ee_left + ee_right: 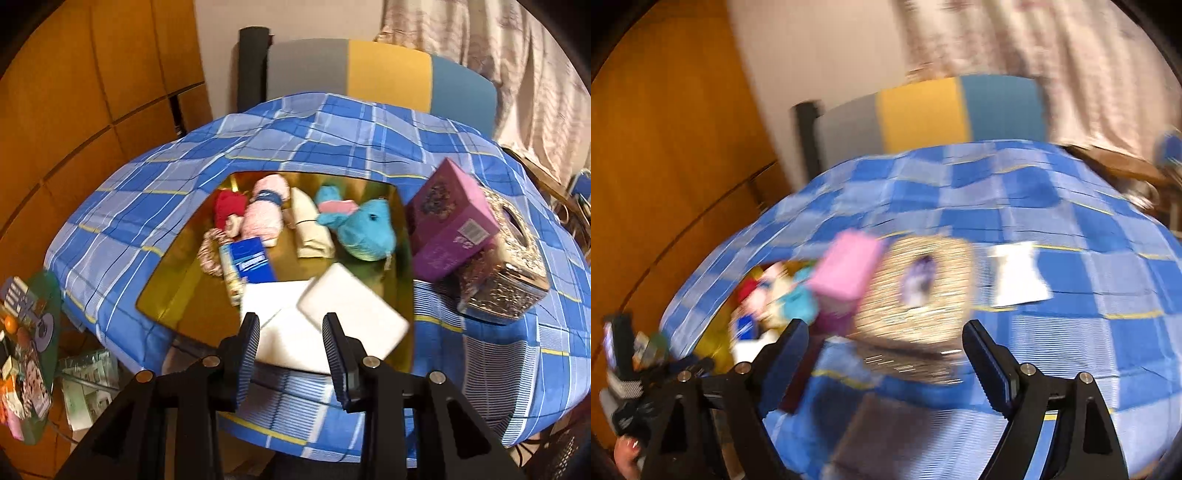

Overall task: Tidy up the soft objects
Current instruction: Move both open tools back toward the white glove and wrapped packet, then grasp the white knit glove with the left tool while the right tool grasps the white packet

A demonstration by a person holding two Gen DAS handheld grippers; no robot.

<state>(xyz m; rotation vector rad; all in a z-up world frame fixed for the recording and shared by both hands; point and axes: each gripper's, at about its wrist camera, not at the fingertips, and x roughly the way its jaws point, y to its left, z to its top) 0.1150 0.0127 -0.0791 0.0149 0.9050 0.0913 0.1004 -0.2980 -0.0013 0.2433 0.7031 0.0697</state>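
Soft toys and white pads are seen lying in the gold box on the surface. Both grippers' jaws, left and right, are held open and empty.

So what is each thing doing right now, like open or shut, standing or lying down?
left gripper: open, holding nothing
right gripper: open wide, holding nothing
gold box: open, toys inside
blue plush: lying in the box
pink plush: lying in the box
white pads: lying overlapped in the box
purple carton: shut, tilted, leaning on the tissue box
tissue box: standing on the cloth
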